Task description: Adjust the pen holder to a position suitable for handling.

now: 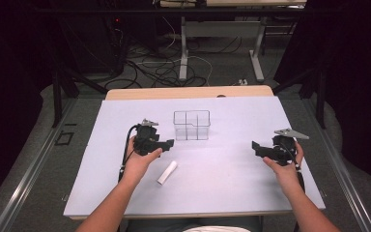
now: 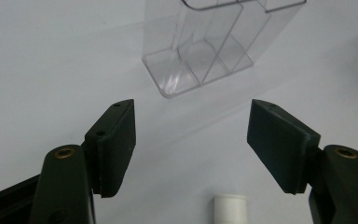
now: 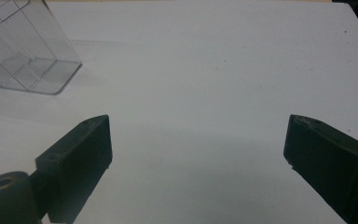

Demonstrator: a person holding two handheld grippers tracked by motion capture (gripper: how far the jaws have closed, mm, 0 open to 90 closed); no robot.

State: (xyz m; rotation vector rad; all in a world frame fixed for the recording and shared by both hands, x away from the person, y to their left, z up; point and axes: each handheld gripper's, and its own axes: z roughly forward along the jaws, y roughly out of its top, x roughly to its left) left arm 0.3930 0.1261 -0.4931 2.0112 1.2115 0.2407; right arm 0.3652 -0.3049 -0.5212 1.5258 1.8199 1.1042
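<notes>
table (image 1: 232, 188) white top mostly bare | obstacles: clear divided bin (image 1: 192, 125) upright at 12 o'clock of centre; white tube (image 1: 167, 172) lying flat at 7 o'clock | bin & tube well apart, open lane btwn | 3 o'clock half bare | left gripper (image 2: 191, 140) jaws wide, bare gap btwn, tube end near.
</notes>
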